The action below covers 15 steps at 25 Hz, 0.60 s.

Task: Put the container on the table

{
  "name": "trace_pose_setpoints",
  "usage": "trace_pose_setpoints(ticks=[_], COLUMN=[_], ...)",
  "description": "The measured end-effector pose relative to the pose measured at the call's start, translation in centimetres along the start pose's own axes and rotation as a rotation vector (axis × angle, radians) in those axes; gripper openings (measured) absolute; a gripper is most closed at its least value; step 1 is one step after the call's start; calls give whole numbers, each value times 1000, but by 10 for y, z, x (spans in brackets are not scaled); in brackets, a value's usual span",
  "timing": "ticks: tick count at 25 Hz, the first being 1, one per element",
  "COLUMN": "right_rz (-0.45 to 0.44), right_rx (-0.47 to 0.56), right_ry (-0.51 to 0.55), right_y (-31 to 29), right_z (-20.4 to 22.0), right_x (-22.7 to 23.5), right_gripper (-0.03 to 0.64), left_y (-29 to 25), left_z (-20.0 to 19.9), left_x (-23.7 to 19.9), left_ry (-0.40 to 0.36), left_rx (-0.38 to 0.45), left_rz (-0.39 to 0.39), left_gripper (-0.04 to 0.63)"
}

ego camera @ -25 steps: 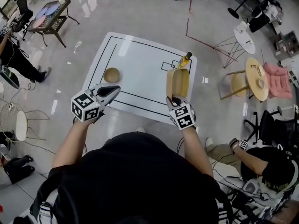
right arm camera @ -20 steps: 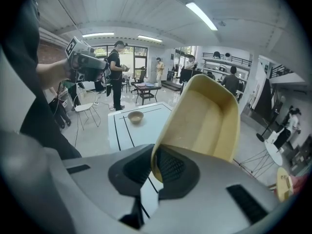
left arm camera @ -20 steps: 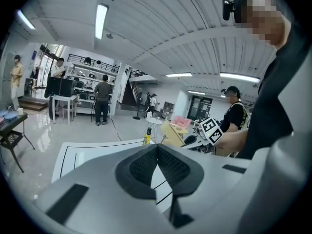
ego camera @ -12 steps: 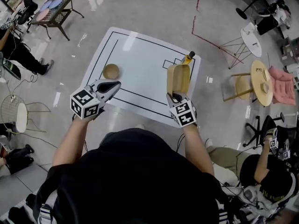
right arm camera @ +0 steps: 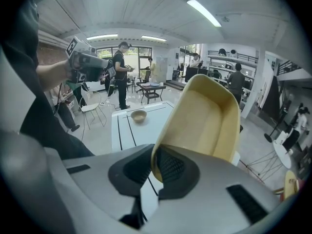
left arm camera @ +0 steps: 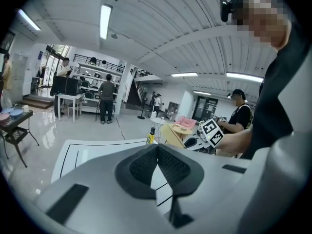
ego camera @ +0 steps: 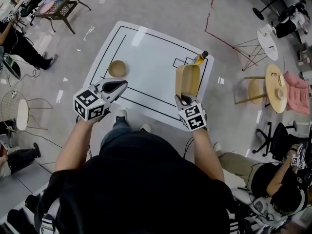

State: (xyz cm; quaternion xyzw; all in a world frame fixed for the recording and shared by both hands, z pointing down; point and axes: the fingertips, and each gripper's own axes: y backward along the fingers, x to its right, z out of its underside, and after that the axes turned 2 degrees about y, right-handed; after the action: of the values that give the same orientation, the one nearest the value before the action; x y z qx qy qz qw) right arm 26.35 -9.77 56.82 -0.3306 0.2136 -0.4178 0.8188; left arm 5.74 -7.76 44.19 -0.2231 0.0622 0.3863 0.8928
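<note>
My right gripper point(ego camera: 183, 99) point(right arm camera: 155, 168) is shut on the near rim of a tan oblong container point(ego camera: 187, 80) point(right arm camera: 204, 121), which stands tilted up on its end above the right part of the white table point(ego camera: 151, 57). The container's hollow faces up and toward me. My left gripper point(ego camera: 117, 86) point(left arm camera: 157, 164) is shut with nothing in it, held above the table's front left edge. A small round wooden bowl point(ego camera: 117, 68) point(right arm camera: 139, 115) rests on the table's left side, just beyond the left gripper.
A yellow bottle with a dark cap point(ego camera: 199, 59) point(left arm camera: 151, 137) stands at the table's far right corner, behind the container. Black lines are marked on the tabletop. Round side tables and chairs point(ego camera: 271, 84) stand to the right; people sit or stand around the room.
The table has come nearer in the head view and my feet now show at its front edge. Both grippers keep their hold and pose; the container stays raised.
</note>
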Motion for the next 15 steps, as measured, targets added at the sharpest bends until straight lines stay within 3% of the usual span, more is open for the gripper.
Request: trace_pose_setpoints(ticks=[15], right_rz=[-8], right_rx=[-59], right_ry=[-36], right_y=[-35], right_z=[-1], right_x=[-8], right_gripper=[17], left_y=[-13], left_z=[12], left_x=[-42], left_ry=[10], left_rx=[-47], left_rz=[55], left_gripper=[6])
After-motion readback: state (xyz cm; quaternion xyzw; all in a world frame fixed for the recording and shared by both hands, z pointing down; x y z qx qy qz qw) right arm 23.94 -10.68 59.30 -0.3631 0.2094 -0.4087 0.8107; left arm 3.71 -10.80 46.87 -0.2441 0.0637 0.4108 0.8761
